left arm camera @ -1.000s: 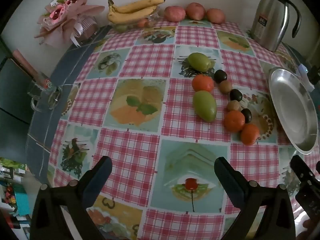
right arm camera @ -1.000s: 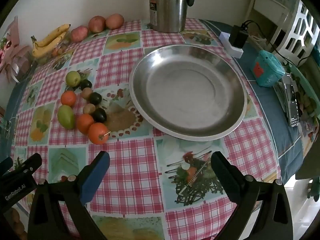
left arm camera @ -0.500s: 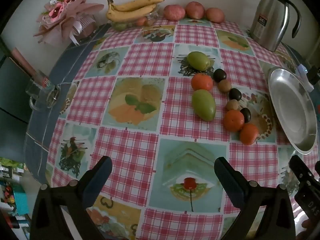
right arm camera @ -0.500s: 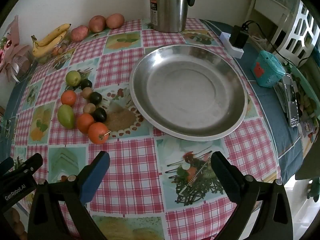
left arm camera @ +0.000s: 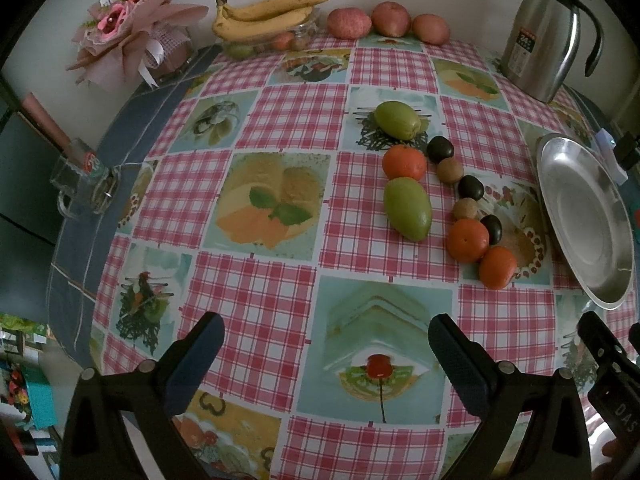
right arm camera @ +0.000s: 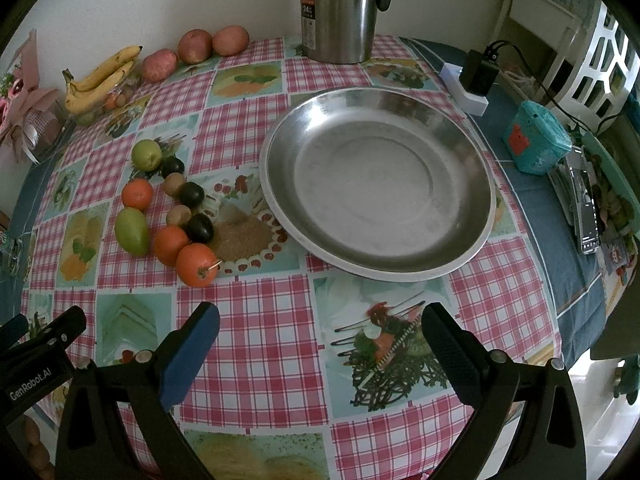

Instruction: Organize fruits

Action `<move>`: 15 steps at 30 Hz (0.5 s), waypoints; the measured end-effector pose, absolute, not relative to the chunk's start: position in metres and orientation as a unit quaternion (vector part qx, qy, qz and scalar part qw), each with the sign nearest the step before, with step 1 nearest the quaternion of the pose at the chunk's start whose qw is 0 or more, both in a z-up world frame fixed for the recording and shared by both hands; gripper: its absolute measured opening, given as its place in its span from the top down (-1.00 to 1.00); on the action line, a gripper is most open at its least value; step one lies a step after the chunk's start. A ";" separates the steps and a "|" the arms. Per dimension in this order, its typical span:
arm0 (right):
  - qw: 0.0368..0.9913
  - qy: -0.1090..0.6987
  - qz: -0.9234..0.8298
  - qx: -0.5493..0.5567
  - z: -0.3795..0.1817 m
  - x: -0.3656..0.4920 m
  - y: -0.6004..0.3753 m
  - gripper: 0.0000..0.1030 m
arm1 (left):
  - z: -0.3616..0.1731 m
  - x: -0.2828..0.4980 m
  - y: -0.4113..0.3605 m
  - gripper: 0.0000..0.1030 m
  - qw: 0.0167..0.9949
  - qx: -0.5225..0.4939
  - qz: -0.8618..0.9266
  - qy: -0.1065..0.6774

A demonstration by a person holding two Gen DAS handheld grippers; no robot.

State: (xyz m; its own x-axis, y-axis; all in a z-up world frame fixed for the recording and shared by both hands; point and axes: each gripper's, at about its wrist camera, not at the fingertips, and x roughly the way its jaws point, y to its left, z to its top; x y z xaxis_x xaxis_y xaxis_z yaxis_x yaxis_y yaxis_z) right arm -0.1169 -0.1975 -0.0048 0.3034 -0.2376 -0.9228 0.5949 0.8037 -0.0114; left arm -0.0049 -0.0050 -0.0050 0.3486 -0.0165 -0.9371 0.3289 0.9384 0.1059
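- left gripper (left arm camera: pixel 326 334) jaws spread wide, nothing between them, hovering over near edge of checked tablecloth (left arm camera: pixel 280 128)
- right gripper (right arm camera: pixel 320 322) jaws also wide apart, empty, above the cloth just short of the steel plate (right arm camera: pixel 472 148)
- fruit cluster sits left of the plate, on the cloth, none on the plate
- nearest the right gripper: orange fruit with stem (right arm camera: pixel 197 265), touching a second orange (right arm camera: pixel 171 245)
- third orange (right arm camera: pixel 137 194) further back, apart from those two
- long green fruit (left arm camera: pixel 407 208) beside the oranges; rounder green fruit (left arm camera: pixel 397 120) at far end of cluster
- three dark fruits, e.g. (left arm camera: pixel 491 229), alternate with two small brown fruits, e.g. (left arm camera: pixel 465 209), in a line on plate side
- bananas (left arm camera: pixel 264 14) and three red apples (left arm camera: pixel 390 19) at back by wall
- steel jug (right arm camera: pixel 340 8) behind the plate
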 end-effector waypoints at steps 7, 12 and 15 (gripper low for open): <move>0.789 0.529 -0.264 0.169 -0.005 -0.116 -0.198 -0.96 | -0.005 -0.006 -0.004 -1.00 0.809 0.139 -0.107 0.561; 0.788 0.529 -0.263 0.169 -0.005 -0.115 -0.198 -0.96 | -0.006 -0.006 -0.004 -1.00 0.808 0.139 -0.108 0.562; 0.788 0.530 -0.263 0.170 -0.006 -0.115 -0.198 -0.96 | -0.006 -0.006 -0.004 -1.00 0.808 0.139 -0.108 0.562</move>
State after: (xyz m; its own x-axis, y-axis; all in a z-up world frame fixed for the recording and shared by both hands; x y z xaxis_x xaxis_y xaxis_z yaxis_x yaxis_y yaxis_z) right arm -0.1148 -0.1979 -0.0057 0.2994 -0.2354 -0.9246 0.5949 0.8037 -0.0120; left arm -0.0060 -0.0041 -0.0056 0.3446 -0.0186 -0.9386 0.3301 0.9383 0.1027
